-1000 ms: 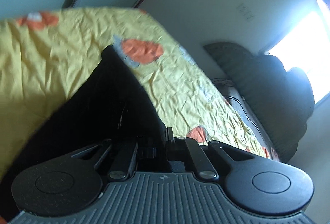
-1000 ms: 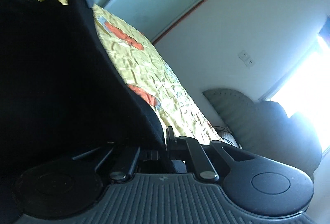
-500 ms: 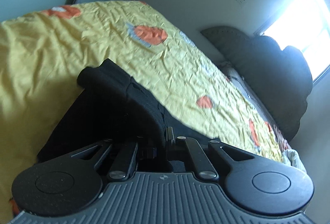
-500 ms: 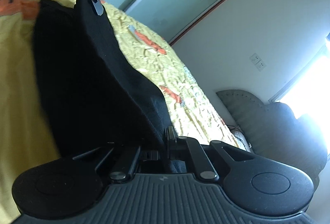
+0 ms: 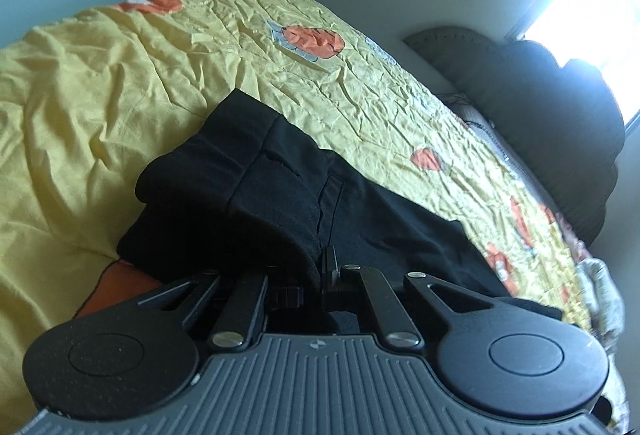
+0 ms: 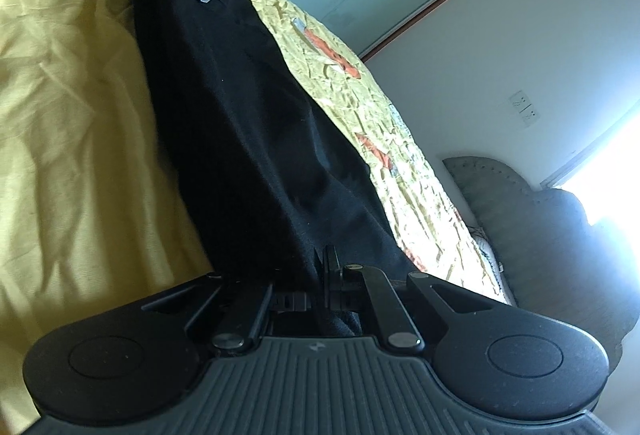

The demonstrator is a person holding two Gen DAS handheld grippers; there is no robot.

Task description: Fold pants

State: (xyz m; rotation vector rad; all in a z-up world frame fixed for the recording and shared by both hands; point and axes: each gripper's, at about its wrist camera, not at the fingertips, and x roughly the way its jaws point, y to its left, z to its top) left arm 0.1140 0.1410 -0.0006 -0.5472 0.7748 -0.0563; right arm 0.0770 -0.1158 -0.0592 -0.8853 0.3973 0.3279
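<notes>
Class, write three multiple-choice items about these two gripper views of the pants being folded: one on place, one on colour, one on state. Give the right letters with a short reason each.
1. Where do the pants lie?
A. on the yellow bedspread
B. on a wooden floor
C. over a chair back

2. What colour are the pants?
A. white
B. black
C. red

3. How does the left gripper stand toward the pants?
A. open and well clear of them
B. resting on the headboard
C. shut on their cloth

Answers:
1. A, as the black cloth is spread across the wrinkled yellow cover with orange patches.
2. B, as the cloth is plainly black in both views.
3. C, as the cloth runs in between the closed fingers; the right gripper pinches another edge the same way.
</notes>
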